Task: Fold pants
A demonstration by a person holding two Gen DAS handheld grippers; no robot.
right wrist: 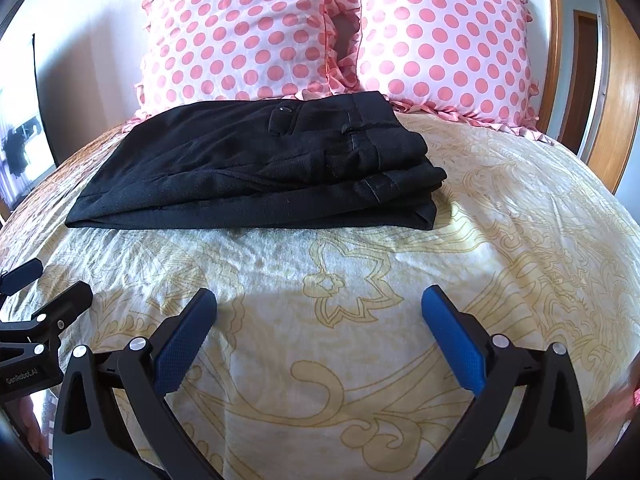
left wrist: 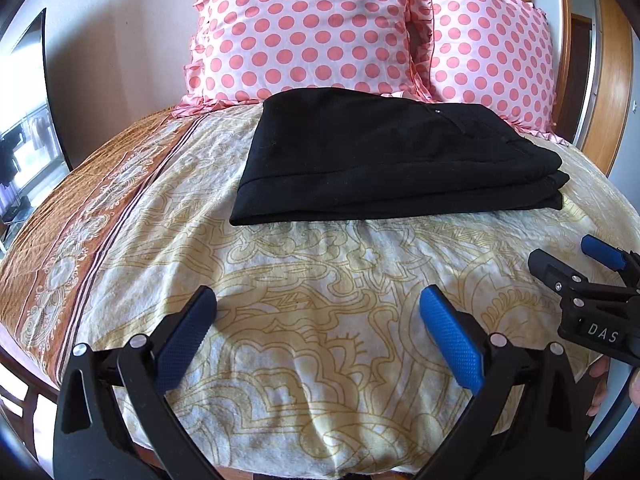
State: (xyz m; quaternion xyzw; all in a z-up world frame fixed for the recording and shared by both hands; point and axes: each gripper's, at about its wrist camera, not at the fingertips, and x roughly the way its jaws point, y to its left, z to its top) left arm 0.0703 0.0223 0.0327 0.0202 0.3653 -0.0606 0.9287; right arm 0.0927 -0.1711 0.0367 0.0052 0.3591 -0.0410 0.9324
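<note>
Hovering nearest, left gripper [left wrist: 318,312] and right gripper [right wrist: 319,312], both spread wide, holding nothing. Lying beyond on the bed [right wrist: 360,280], black pants [right wrist: 256,168] stacked folded before the pillows [right wrist: 248,32]. Looking soft, limp, light; pinching layered edges together likely working best.

I'm seeing my left gripper [left wrist: 318,330] as black plastic arms with silver screws and blue textured fingers [left wrist: 452,338]; my right gripper [right wrist: 320,330] is looking identical, white "DAS" lettering showing on its body.
</note>
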